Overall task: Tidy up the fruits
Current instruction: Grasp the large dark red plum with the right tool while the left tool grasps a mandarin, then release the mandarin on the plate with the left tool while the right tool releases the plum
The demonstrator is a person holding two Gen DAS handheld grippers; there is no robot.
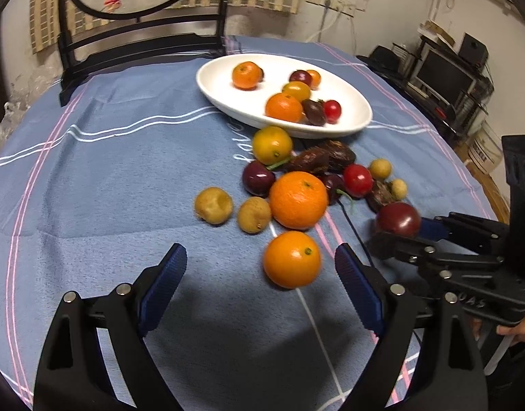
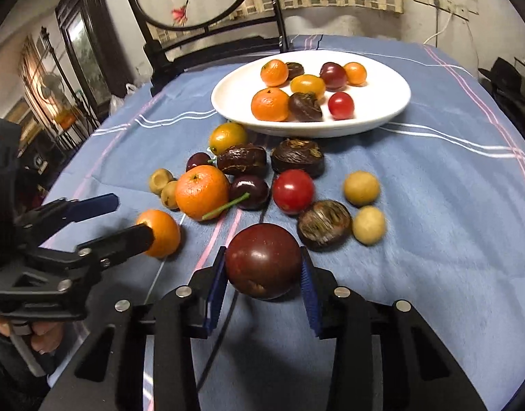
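1. Left wrist view. Left gripper (image 1: 260, 267): jaws spread wide, holding nothing, the nearest orange (image 1: 292, 259) lying on the blue tablecloth (image 1: 108, 178) between the fingers, nearer the right one. Risk: closing off-centre nudges the round fruit so it rolls out, or into the larger orange (image 1: 298, 200) just behind. White plate (image 1: 211, 84) sits at the far side, already bearing several fruits.

2. Right wrist view. Right gripper (image 2: 264, 269): both pads pressed against a dark red tomato (image 2: 263, 261); whether it is lifted off the cloth I cannot tell. Risk: the smooth skin slips or bruises under the squeeze. Loose fruits crowd the path to the plate (image 2: 392, 109); a low carry could knock the red tomato (image 2: 293, 191) or brown fruit (image 2: 324, 224).
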